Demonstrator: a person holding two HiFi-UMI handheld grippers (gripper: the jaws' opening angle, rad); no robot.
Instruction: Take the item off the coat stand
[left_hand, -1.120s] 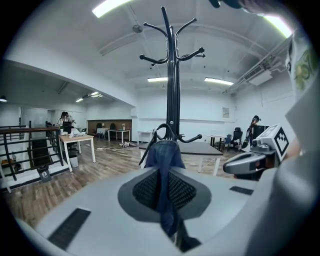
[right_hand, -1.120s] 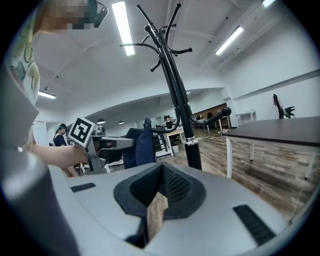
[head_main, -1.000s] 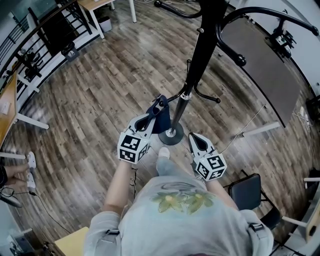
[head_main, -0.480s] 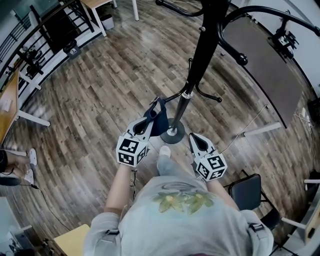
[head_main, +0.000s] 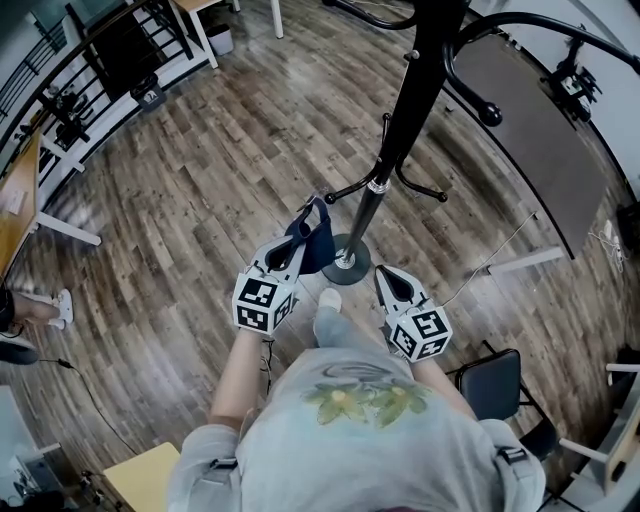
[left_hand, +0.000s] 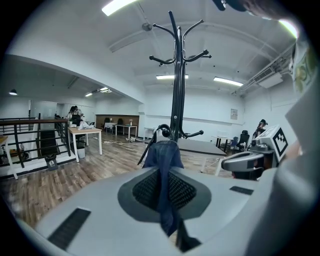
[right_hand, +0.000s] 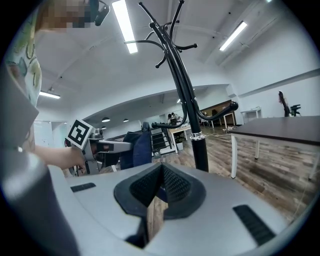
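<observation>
My left gripper has its jaws pressed together on the dark blue cloth item, near the coat stand. My right gripper has its jaws together, with nothing inside.

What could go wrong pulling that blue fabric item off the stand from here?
1. The black strap of the blue item looks looped over the lower hook; a level pull by the left tool could snag it and rock the coat stand.
2. That tool pinches only a thin fabric fold; it may slip.
</observation>
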